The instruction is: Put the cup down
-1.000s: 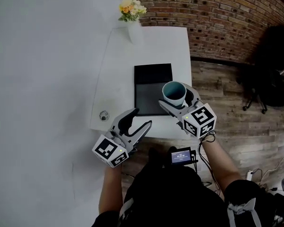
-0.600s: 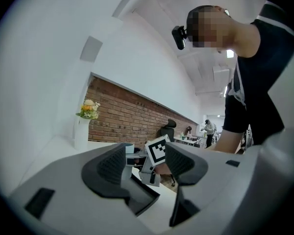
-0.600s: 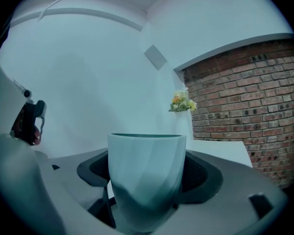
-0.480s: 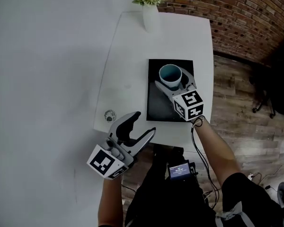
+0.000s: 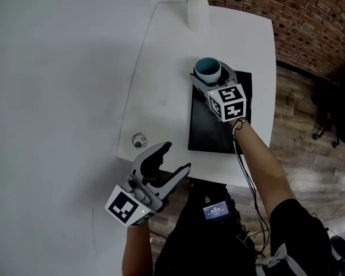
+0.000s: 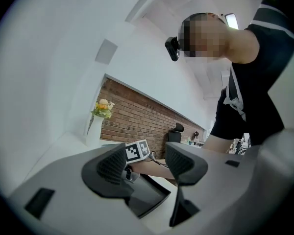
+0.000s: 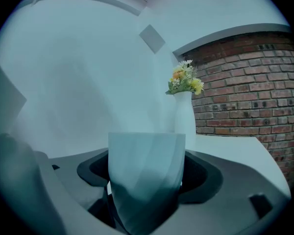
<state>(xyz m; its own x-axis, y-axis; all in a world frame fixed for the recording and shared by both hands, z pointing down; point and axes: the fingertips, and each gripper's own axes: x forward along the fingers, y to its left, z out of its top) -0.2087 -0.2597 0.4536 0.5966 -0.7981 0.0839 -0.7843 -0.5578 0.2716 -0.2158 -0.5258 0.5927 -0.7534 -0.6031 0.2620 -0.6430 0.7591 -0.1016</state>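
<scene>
**Jaws clamped on cup: set-down step in hand**

Right gripper jaws stand wide and grip the teal cup by its sides. The cup is upright, mouth up. In the head view it is at the far left corner of the black mat on the white bench, short of the flower vase. Whether its base touches the surface cannot be told. Left gripper hangs at the near bench edge, jaws apart and empty.

Judged step: final approach of the set-down. The next move calls for:
- lowering until the base rests flat;
- parting the jaws clear of the cup wall;
- withdrawing straight back without tipping the cup.
</scene>
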